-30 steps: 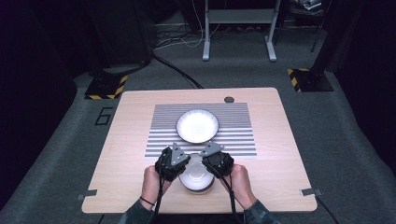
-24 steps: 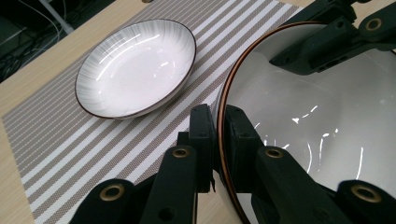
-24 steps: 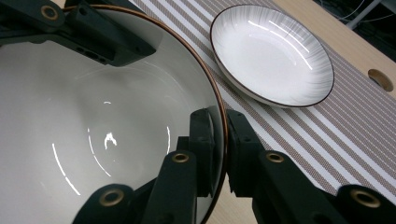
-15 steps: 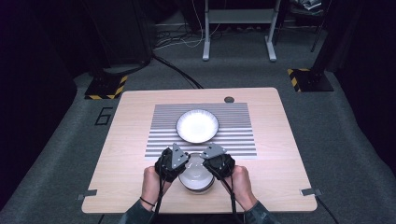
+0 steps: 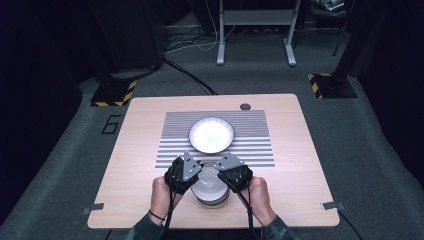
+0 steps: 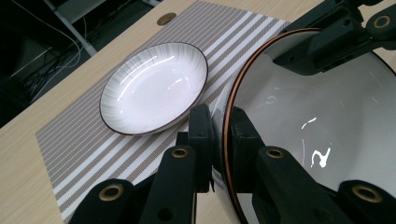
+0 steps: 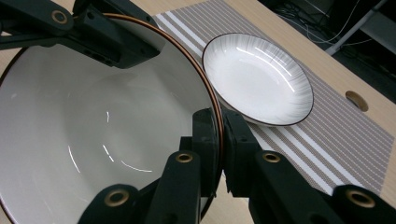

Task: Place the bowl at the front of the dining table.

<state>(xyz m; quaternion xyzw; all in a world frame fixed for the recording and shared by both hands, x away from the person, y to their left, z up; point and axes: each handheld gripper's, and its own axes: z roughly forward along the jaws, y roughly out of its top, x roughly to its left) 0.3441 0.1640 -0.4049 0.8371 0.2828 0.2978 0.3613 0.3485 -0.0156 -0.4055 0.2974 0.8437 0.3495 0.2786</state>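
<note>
A white bowl with a brown rim [image 5: 209,188] [image 6: 322,135] [image 7: 102,135] sits near the table's front edge, between the two hands. My left gripper [image 5: 186,169] [image 6: 219,126] is shut on its left rim, one jaw inside the wall and one outside. On the opposite rim my right gripper [image 5: 229,167] [image 7: 219,133] is shut the same way. Beyond the bowl a shallow white plate with a dark rim [image 5: 211,134] [image 6: 154,88] [image 7: 259,84] rests on a grey striped placemat [image 5: 255,135].
The wooden table [image 5: 140,130] has a round cable hole [image 5: 245,106] at its far edge. Metal brackets [image 5: 93,207] sit at its front corners. Black stands and a metal frame [image 5: 255,20] stand on the carpet behind.
The right hand has edged slightly away from the left; the bowl between the grippers stays where it was.
</note>
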